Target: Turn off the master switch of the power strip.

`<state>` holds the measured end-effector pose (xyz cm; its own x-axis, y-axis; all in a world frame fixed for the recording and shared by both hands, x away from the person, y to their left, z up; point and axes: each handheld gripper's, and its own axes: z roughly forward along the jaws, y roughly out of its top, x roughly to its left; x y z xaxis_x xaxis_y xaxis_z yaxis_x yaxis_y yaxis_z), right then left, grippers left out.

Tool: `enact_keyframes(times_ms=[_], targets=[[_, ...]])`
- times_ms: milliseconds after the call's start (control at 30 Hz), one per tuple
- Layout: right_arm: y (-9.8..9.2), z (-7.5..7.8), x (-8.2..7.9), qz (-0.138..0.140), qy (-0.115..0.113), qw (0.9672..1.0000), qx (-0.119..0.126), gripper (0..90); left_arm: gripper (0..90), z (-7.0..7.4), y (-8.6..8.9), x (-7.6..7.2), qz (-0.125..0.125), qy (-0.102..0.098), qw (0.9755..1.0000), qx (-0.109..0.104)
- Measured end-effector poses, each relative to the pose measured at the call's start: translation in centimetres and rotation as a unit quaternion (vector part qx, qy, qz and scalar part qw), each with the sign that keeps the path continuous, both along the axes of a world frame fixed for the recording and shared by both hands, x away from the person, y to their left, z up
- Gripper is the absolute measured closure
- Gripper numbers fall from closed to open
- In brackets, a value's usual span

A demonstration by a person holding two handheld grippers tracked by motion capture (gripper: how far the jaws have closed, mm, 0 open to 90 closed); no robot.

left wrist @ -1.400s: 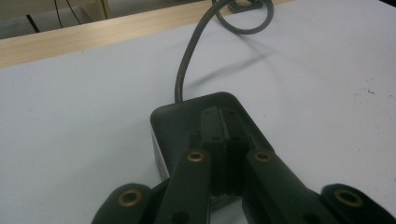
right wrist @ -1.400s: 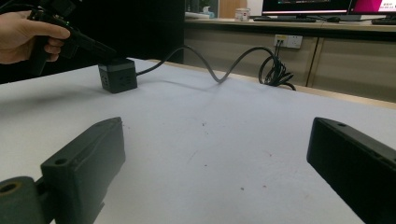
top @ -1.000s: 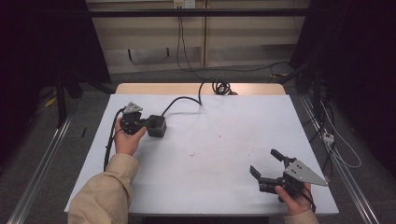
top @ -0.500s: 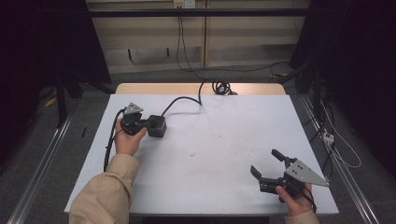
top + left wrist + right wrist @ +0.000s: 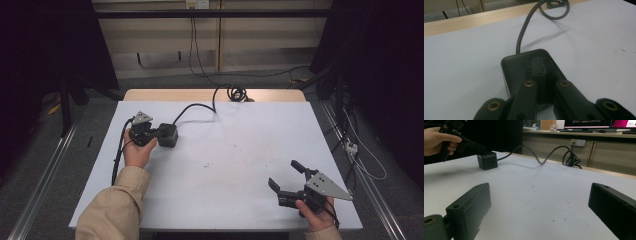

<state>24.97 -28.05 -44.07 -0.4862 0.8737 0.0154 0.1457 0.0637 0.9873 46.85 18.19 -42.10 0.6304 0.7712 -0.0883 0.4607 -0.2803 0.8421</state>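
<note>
A black power cube [image 5: 168, 135] sits at the far left of the white surface [image 5: 240, 150], its grey cable [image 5: 200, 106] running off to a coil at the far edge. The left gripper [image 5: 159, 132] rests on top of it, jaws pressed together. Well apart, at the near right, the right gripper [image 5: 285, 176] stands wide and holds nothing, with bare surface between it and the cube.

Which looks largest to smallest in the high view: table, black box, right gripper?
1. table
2. right gripper, fingers spread
3. black box, though it sits farther from the camera, so this last ranking is unsure.
</note>
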Motion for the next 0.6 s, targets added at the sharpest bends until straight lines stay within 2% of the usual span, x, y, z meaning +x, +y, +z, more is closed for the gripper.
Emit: enact_keyframes(times_ms=[33, 267, 333, 400, 600], targets=[[-0.02, 0.02, -0.01, -0.001, 0.000, 1.0000, 0.000, 4.2, 90.0, 0.03, 0.00, 0.00, -0.001, 0.000, 1.0000, 0.003], [0.02, 0.04, -0.07, 0.000, 0.000, 1.0000, 0.000, 4.2, 90.0, -0.09, 0.09, 0.00, 0.005, 0.007, 0.9999, -0.011], [0.03, 0.05, -0.09, 0.000, 0.000, 1.0000, 0.000, 4.2, 90.0, -0.09, 0.05, 0.01, 0.003, 0.005, 1.0000, -0.004], [0.01, 0.04, -0.08, 0.000, 0.000, 1.0000, 0.000, 4.2, 90.0, -0.14, 0.10, 0.01, 0.005, 0.008, 0.9999, -0.010], [-0.06, 0.09, -0.12, 0.000, -0.001, 1.0000, 0.000, 4.2, 90.0, -0.16, 0.11, -0.01, 0.005, 0.006, 0.9999, -0.009]])
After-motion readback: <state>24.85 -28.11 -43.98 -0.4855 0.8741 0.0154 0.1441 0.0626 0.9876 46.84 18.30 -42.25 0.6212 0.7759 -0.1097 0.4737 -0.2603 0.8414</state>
